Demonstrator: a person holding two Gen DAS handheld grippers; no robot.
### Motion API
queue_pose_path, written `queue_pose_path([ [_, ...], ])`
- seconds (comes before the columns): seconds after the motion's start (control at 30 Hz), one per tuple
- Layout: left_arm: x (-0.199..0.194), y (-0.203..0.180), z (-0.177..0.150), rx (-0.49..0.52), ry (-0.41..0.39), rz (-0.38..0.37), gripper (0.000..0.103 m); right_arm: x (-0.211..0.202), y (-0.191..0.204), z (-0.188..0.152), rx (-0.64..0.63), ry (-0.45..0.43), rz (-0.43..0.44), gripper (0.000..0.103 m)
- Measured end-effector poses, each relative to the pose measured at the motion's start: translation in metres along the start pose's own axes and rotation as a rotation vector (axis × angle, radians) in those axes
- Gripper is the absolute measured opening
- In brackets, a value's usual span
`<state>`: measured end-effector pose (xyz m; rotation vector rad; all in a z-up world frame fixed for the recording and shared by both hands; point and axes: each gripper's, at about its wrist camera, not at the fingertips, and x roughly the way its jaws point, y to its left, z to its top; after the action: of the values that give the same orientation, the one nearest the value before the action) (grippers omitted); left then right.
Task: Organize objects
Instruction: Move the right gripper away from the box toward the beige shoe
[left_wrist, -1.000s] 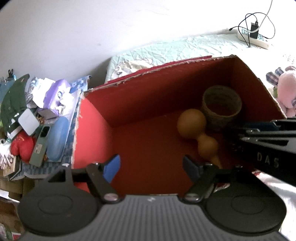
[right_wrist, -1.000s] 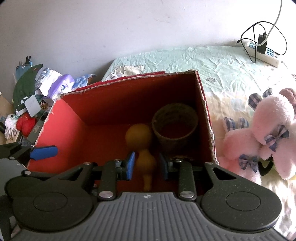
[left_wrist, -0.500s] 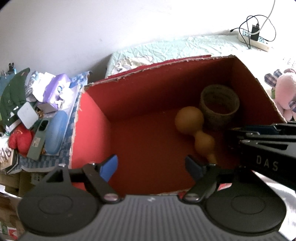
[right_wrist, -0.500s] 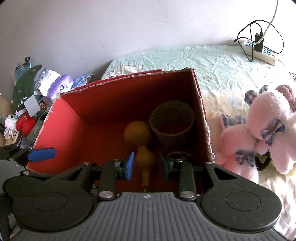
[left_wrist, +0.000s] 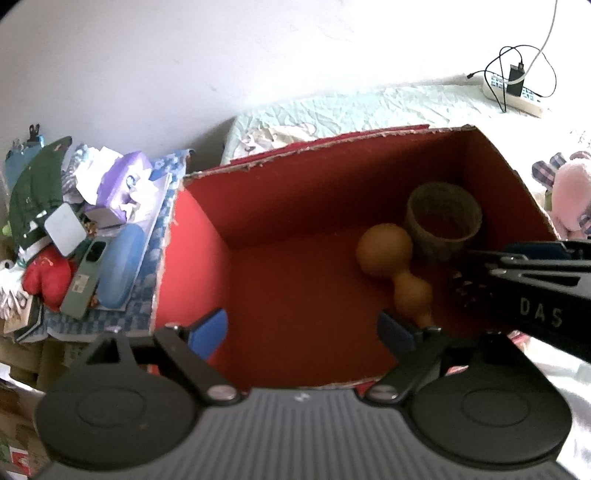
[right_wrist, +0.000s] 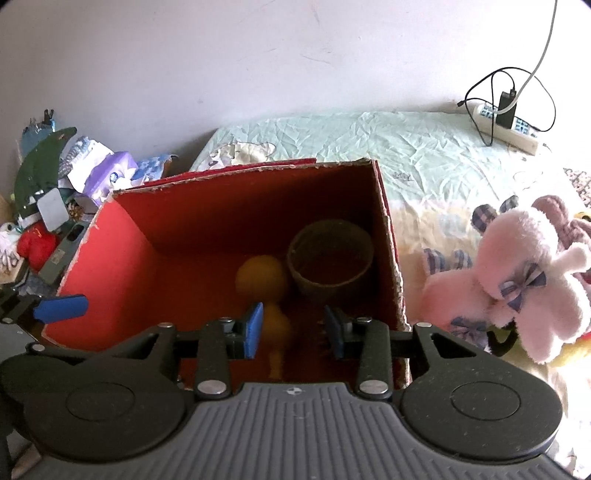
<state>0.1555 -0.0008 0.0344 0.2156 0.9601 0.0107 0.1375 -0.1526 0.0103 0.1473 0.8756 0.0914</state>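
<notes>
Change since earlier frame: right gripper (right_wrist: 293, 334) jaws have spread wider and released the gourd (right_wrist: 264, 288); a pinecone-like item now shows beside the gourd's neck
Left wrist view, left gripper (left_wrist: 301, 332): fingers wide apart, holding nothing, above the near edge of the red box (left_wrist: 192, 251)
Left wrist view, contents: gourd (left_wrist: 395, 262) lying on the box floor, bulb touching the woven basket (left_wrist: 443, 225) in the far right corner; pinecone-like item (left_wrist: 466, 290) just beside it
Right wrist view, right gripper: fingers moderately apart, gripping nothing, gourd neck between them
Right wrist view, surroundings: pink plush toy (right_wrist: 517, 273) on the bed (right_wrist: 406, 147), right of the box
</notes>
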Motion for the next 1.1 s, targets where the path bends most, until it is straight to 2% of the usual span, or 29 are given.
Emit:
queue_pose_path([
  [0.47,-0.007,0.001,-0.002,-0.023,-0.016,0.020,0.095,-0.002,0.007,0.002,-0.046,-0.007,-0.051,0.040],
  [0.6,-0.009,0.003,-0.004,-0.031,-0.031,0.013,0.099,-0.003,0.010,0.003,-0.059,-0.018,-0.070,0.040],
  [1.1,-0.014,0.009,-0.004,-0.047,-0.057,0.021,0.099,-0.007,0.014,0.001,-0.074,-0.034,-0.117,0.041],
])
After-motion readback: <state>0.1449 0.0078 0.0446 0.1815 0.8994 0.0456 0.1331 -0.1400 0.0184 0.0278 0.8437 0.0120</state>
